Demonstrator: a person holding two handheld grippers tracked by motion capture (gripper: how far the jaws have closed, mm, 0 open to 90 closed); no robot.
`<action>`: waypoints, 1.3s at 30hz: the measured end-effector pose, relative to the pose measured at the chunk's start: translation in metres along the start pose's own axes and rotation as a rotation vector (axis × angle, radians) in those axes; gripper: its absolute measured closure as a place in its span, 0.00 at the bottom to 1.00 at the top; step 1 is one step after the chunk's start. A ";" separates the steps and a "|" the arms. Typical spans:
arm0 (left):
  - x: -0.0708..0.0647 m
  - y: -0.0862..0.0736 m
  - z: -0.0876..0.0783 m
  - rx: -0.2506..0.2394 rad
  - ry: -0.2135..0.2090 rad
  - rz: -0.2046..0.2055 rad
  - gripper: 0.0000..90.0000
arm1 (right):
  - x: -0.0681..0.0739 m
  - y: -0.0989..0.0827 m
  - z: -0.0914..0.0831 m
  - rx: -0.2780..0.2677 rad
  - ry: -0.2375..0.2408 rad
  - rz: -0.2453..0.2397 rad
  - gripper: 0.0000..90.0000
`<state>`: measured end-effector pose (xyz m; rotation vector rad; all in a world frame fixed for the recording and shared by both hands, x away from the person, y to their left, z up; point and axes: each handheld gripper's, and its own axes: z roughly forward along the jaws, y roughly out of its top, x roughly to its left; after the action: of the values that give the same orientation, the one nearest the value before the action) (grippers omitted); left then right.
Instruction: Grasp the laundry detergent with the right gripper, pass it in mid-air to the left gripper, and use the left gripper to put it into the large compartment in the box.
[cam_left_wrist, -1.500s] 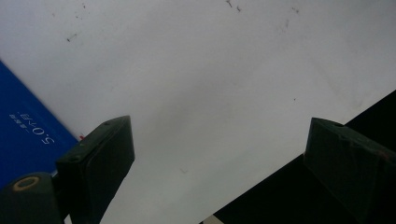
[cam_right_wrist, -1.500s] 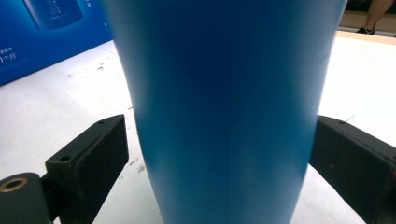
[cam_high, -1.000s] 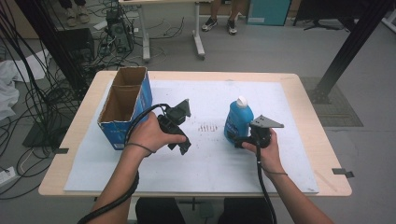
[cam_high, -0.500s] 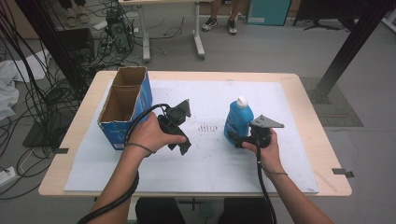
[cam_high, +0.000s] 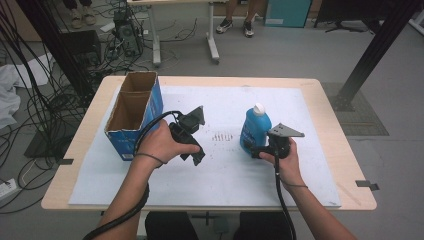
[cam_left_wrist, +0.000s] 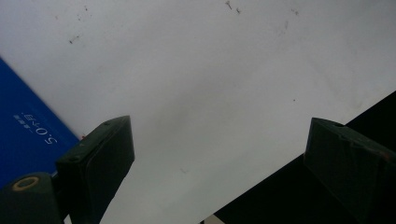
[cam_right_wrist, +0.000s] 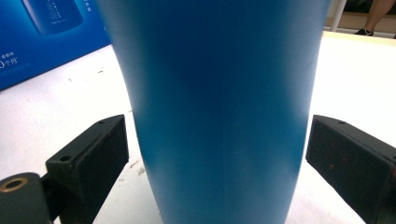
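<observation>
A blue bottle (cam_high: 255, 128) with a white cap stands upright on the white sheet (cam_high: 220, 170), right of centre. My right gripper (cam_high: 251, 149) reaches in from the right, low at the bottle's base. In the right gripper view the bottle (cam_right_wrist: 219, 107) stands between the two jaws, which are spread wide with a thin gap on each side. My left gripper (cam_high: 196, 154) is held above the sheet left of centre, pointing down. Its jaws (cam_left_wrist: 215, 158) stand open with nothing but white sheet between them.
An open cardboard box (cam_high: 131, 116) with blue sides stands at the table's left; its blue wall (cam_left_wrist: 28, 135) shows beside my left jaw and again far off (cam_right_wrist: 42, 42). Small dark specks (cam_high: 221, 136) mark the sheet between the grippers. Cables and desk legs lie beyond the far edge.
</observation>
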<state>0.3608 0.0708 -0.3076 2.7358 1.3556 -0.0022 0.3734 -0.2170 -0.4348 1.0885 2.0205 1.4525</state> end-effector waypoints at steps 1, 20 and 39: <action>0.000 0.000 0.000 0.000 0.000 0.000 0.10 | 0.000 0.000 0.000 0.000 0.000 0.000 0.07; -0.001 0.001 -0.001 0.000 0.001 0.002 0.10 | 0.000 0.000 0.000 0.001 -0.005 -0.004 0.07; -0.002 0.001 -0.001 -0.001 0.000 0.003 0.10 | 0.000 0.000 0.000 -0.007 -0.006 -0.008 0.06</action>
<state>0.3604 0.0686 -0.3061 2.7367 1.3504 -0.0016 0.3731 -0.2167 -0.4344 1.0797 2.0113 1.4500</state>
